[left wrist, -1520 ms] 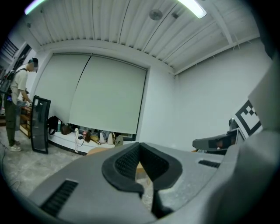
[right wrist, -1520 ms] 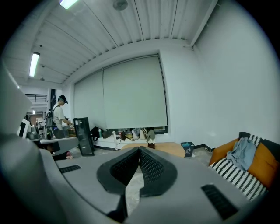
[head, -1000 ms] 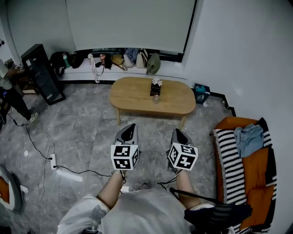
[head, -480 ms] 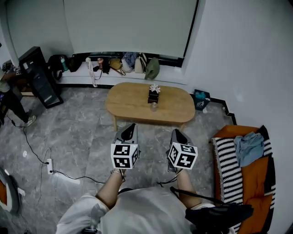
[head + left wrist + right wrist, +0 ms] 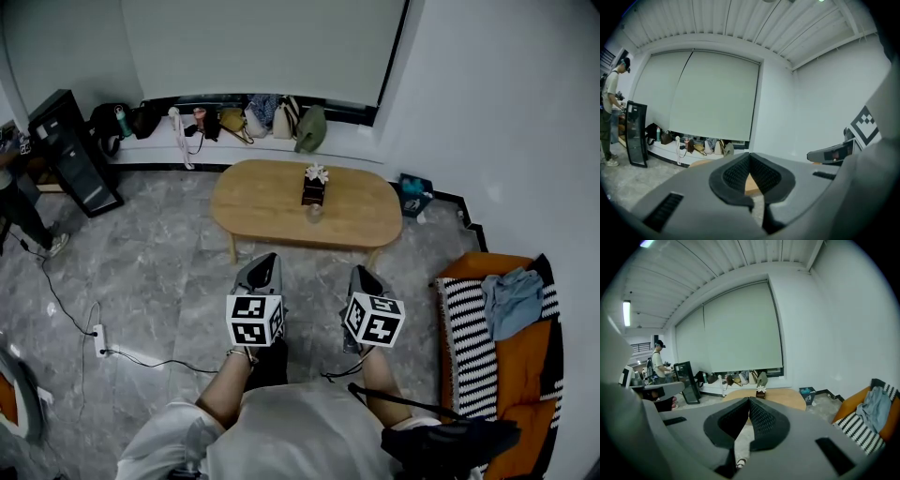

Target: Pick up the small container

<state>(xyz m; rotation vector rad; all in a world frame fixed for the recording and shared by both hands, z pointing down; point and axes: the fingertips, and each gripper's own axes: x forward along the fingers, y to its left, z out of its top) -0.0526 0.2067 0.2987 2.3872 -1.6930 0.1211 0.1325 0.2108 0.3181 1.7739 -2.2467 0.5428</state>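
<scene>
The step in hand seemed the approach: the small container (image 5: 314, 214) sat on the far table (image 5: 253, 202), just nearer than a dark box (image 5: 313, 193), so the next move called for walking up and parting one tool's jaws. The left gripper (image 5: 266, 264) and right gripper (image 5: 365, 276) hung side by side near the person's body, both clenched on nothing (pads meeting at the tips).
</scene>
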